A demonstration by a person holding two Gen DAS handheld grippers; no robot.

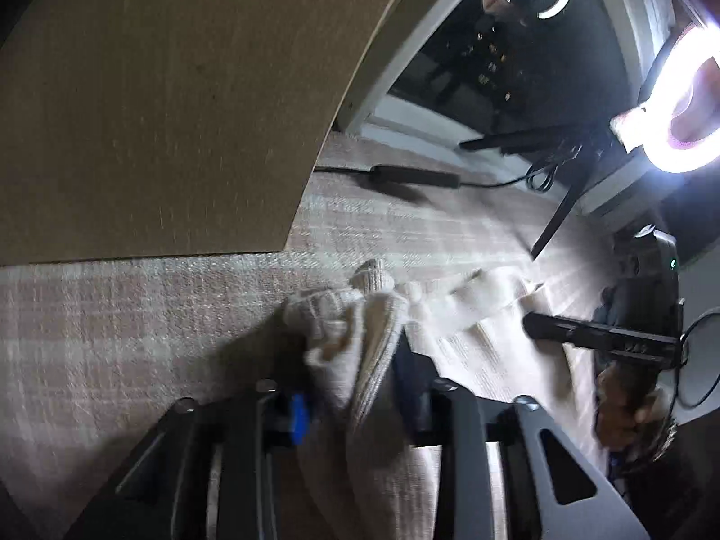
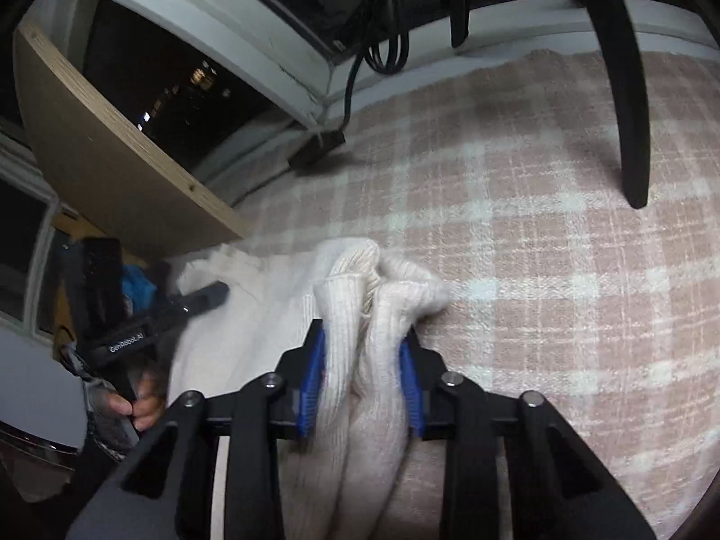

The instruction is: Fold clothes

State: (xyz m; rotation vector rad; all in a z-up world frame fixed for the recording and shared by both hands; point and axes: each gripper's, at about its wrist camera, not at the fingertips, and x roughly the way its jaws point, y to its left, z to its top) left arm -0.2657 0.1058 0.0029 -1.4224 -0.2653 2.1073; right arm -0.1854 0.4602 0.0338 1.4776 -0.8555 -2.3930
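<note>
While I have a bunched edge of the cream sweater (image 2: 360, 315) pinched in each gripper, the thing to get right, I think, is to keep both hands level and pull the edge taut between them before laying it over, so the fold lands straight rather than in a lump.

Nearest me in the right wrist view, my right gripper (image 2: 362, 378) is clamped on a thick wad of ribbed knit; its blue pads (image 2: 315, 382) press the cloth from both sides, narrowly apart only because the fabric fills the gap. In the left wrist view, my left gripper (image 1: 351, 400) likewise grips a gathered handful, though blur hides one pad behind the cloth.

Beyond the jaws the rest of the sweater spreads flat across the pink checked blanket (image 2: 540, 247), running between my two hands. Further off stand a wooden board (image 1: 157, 112), a black tripod leg (image 2: 630, 135), and the dark window (image 2: 157, 90).
</note>
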